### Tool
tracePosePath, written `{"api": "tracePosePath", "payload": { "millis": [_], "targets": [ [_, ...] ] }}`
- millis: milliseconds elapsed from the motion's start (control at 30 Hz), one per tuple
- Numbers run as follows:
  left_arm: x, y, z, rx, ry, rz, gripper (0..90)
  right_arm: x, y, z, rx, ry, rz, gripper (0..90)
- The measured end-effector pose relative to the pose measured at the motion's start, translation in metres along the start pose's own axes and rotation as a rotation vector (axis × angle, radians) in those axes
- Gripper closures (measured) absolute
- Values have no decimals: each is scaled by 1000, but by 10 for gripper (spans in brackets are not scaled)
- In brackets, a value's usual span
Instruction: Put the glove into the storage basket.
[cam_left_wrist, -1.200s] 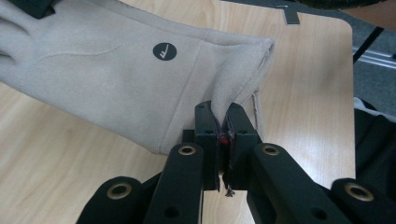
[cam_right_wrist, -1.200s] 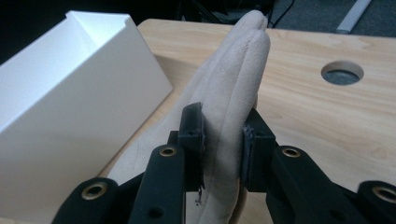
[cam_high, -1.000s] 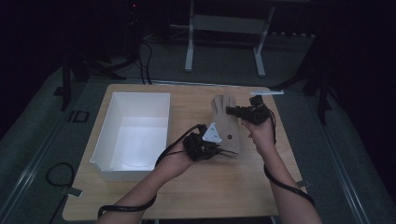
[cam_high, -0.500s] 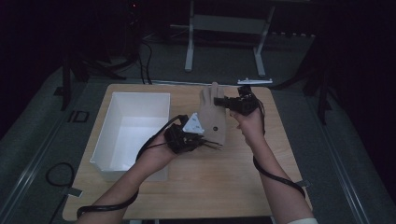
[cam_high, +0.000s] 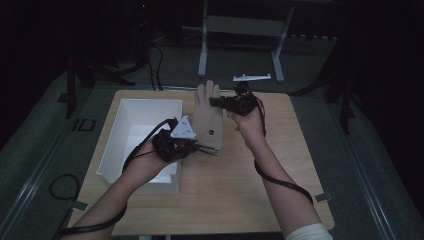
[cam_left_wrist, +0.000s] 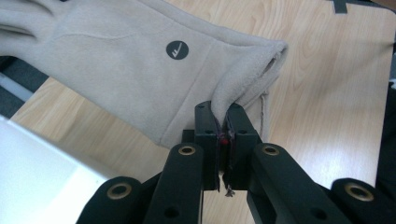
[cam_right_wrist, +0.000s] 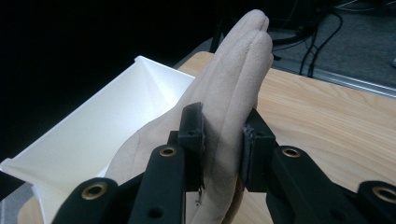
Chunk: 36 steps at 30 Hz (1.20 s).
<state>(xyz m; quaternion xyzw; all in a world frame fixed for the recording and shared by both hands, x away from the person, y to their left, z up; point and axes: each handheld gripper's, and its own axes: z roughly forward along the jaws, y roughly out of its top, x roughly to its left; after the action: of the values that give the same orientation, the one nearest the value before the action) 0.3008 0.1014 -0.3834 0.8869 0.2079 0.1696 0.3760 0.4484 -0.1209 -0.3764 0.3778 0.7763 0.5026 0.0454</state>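
High view
Glove: a beige glove (cam_high: 208, 117) is held up above the table (cam_high: 280, 200) between the two claws, fingers pointing away from the person, cuff toward them; a small dark round mark sits on its lower part.
Left claw: the left claw (cam_high: 200, 148) comes in from the left and meets the glove at its cuff edge — a grey three-cornered plate sits on top of it.
Right claw: the right claw (cam_high: 216, 102) reaches in from the right and meets the glove near the base of its fingers.
Bin: a white bin (cam_high: 131, 120) stands on the left half of the table, just beside the glove; the left hand (cam_high: 145, 162) and forearm lie over its near corner.
Around: a small white bar (cam_high: 251, 77) lies beyond the far edge of the table; black cables trail from both claws along the forearms; the floor past the table is dark, with a metal stand on it.

Left gripper view
Claw: jaws pressed together on a pinched fold of the glove's cuff.
Glove: stretches away up and left, its round mark (cam_left_wrist: 177, 50) facing the camera, wood tabletop beneath, a white bin corner at lower left.

Right gripper view
Claw: jaws clamped on either side of the glove — its fingers rise straight up between them.
Behind: the bin lies to the left, cables on the floor at upper right.
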Motion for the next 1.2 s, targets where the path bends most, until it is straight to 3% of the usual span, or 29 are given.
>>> {"api": "tracePosePath", "payload": {
  "millis": [400, 433, 800, 900, 1000, 1200],
  "targets": [
    [13, -28, -29, 8, 45, -49, 867, 32, 17, 31, 11, 40, -38, 739],
    [16, -38, -37, 13, 64, -63, 867, 41, 20, 43, 20, 56, -47, 739],
    [26, -78, -62, 43, 111, -130, 867, 72, 23, 93, 61, 114, -59, 739],
    [27, -86, -65, 50, 122, -140, 867, 76, 22, 101, 74, 123, -60, 739],
    [30, -105, -68, 63, 129, -180, 866, 82, 19, 117, 94, 136, -54, 739],
    [27, -123, -65, 87, 139, -204, 866, 88, 10, 135, 133, 138, -62, 739]
  ]
}}
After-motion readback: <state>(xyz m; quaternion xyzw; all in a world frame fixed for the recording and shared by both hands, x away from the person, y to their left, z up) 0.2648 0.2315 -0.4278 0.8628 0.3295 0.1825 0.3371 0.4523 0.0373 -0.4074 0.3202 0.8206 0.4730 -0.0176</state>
